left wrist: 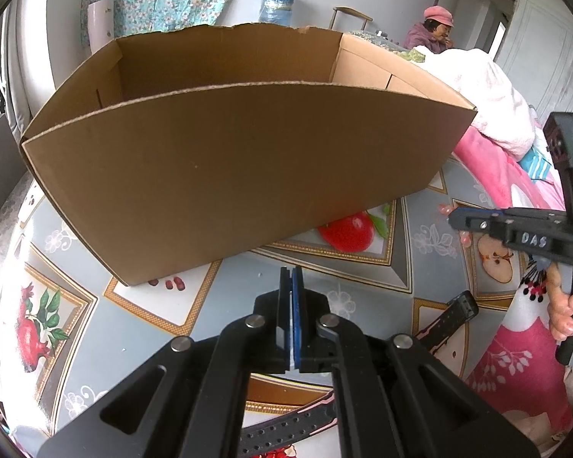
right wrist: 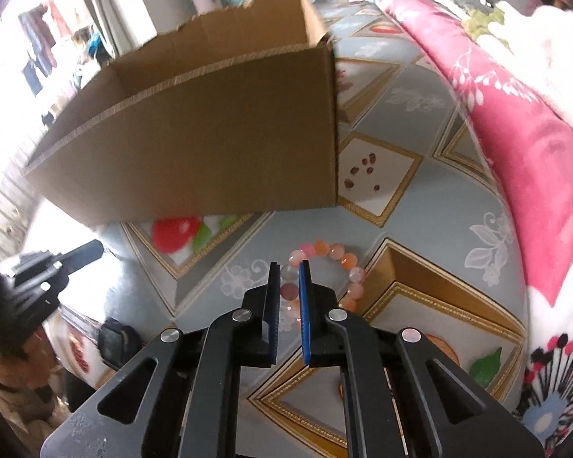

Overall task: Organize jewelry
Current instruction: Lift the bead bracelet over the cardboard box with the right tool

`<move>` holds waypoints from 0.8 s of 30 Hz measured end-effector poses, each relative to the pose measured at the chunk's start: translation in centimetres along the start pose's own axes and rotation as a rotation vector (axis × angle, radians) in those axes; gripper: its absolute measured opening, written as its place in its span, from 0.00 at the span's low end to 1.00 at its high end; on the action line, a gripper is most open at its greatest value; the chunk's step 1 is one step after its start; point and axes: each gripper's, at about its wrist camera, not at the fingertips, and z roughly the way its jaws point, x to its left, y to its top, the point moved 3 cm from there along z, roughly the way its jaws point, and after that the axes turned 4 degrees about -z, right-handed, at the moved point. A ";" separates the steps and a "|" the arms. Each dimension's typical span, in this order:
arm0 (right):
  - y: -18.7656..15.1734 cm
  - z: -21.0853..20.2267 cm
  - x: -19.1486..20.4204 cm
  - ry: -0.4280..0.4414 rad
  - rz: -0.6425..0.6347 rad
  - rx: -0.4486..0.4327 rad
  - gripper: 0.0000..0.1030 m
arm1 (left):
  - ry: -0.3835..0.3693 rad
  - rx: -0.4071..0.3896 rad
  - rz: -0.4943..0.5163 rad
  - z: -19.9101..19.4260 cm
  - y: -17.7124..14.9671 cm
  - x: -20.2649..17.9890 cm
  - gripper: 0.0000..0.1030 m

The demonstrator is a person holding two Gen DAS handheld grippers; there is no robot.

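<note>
Cardboard box (left wrist: 248, 160) beside bead bracelet (right wrist: 336, 267)

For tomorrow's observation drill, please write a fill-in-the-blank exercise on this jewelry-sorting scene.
1. The bead bracelet lies on the ____.
2. The cardboard box is open at the ____.
3. The left hand-held gripper has its fingers pressed ____.
4. The right hand-held gripper points at the ____.

Missing words: tablecloth; top; together; bracelet

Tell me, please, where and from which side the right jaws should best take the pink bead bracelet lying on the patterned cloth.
Grip the bead bracelet across its left arc, coming down from above. It lies flat as an open ring, so one jaw can drop inside and one outside. The right gripper is already open over those beads.
</note>
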 end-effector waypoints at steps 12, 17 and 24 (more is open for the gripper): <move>1.3 -7.0 -0.4 0.070 -0.011 -0.160 0.07 | -0.033 -0.133 0.000 -5.3 0.9 -0.8 0.00; 2.3 -11.1 1.6 0.126 -0.038 -0.275 0.07 | -0.081 -0.221 0.010 -10.5 2.7 -1.4 0.00; 6.4 -14.4 3.0 0.233 -0.085 -0.390 0.07 | -0.136 -0.315 0.047 -15.0 7.4 -1.8 0.00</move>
